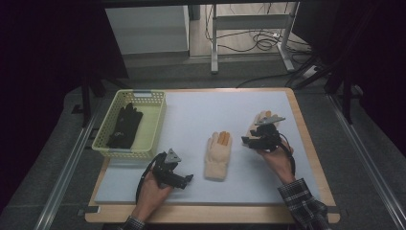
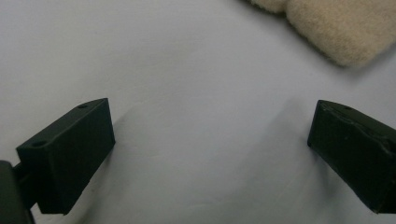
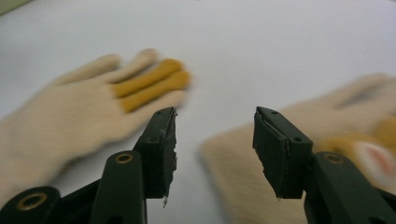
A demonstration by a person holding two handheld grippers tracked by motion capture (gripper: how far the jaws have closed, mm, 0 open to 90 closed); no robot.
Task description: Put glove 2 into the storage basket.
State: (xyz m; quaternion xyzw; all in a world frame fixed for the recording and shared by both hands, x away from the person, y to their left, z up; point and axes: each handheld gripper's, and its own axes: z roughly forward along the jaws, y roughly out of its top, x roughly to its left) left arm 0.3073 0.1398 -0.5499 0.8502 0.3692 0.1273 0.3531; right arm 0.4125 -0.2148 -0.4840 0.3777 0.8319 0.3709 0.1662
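Your left gripper point(image 1: 179, 179), low in the frame, has its fingers wide and holding nothing, your right gripper point(image 1: 247, 139) is partly open over one cream glove point(image 3: 261, 168), the other glove point(image 1: 218, 155) lies mid-table, and black gloves point(image 1: 125, 125) already sit in the yellow basket point(image 1: 155, 127), so I think two are left.

A wood-edged desk point(image 1: 306, 143) topped with a pale grey mat point(image 1: 191, 115) stands on grey carpet point(image 1: 57, 158) in a dim room. Behind it, a white cabinet point(image 1: 146, 29) and a metal frame's legs point(image 1: 214, 43) stand near tangled cables point(image 1: 261, 40); dark curtains point(image 1: 43, 57) flank both sides.
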